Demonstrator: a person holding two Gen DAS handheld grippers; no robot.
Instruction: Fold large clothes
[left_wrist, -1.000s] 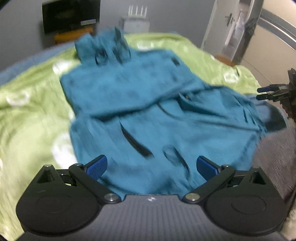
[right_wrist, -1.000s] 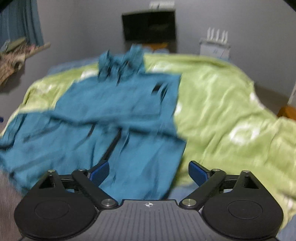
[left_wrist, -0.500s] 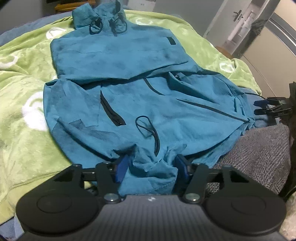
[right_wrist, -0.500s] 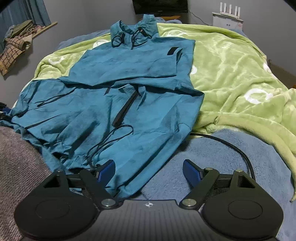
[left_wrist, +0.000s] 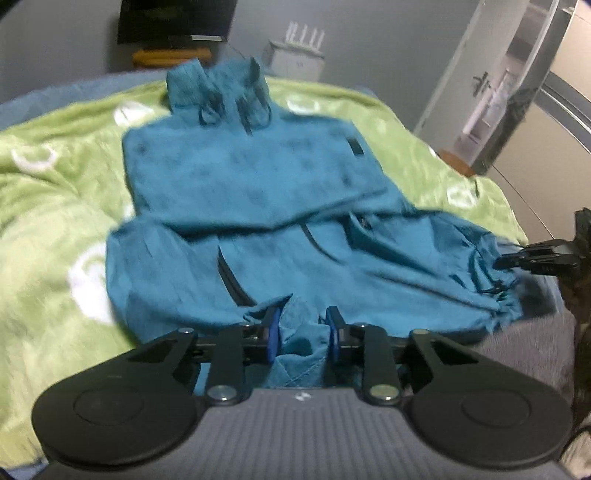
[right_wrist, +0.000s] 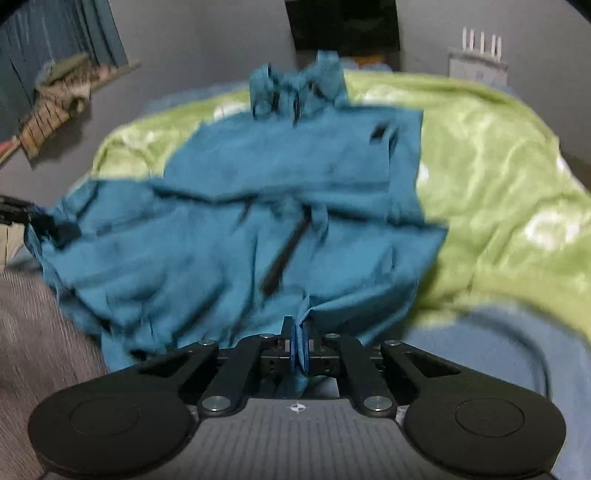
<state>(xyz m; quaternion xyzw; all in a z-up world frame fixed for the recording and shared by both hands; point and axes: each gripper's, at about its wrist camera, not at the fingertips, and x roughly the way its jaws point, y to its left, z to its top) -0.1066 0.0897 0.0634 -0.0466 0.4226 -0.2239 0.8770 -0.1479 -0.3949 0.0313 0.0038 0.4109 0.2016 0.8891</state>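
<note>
A teal hooded jacket (left_wrist: 258, 192) lies on a green blanket, hood at the far end, sleeves folded across the chest; it also shows in the right wrist view (right_wrist: 280, 177). My left gripper (left_wrist: 301, 334) is shut on a bunch of the jacket's near hem and lifts it. My right gripper (right_wrist: 298, 341) is shut on the hem at the other near corner. The right gripper also shows at the right edge of the left wrist view (left_wrist: 535, 258), and the left gripper at the left edge of the right wrist view (right_wrist: 18, 214).
The green blanket (left_wrist: 48, 221) covers the bed, with a blue sheet (right_wrist: 480, 354) and a grey cover (right_wrist: 37, 332) at the near edge. A black cable (right_wrist: 532, 339) lies on the blue sheet. A dark screen (left_wrist: 173, 22) and a white router (left_wrist: 299, 51) stand beyond the bed.
Both grippers have closed on the jacket's near hem and risen with it. One second ago both were open above the jacket.
</note>
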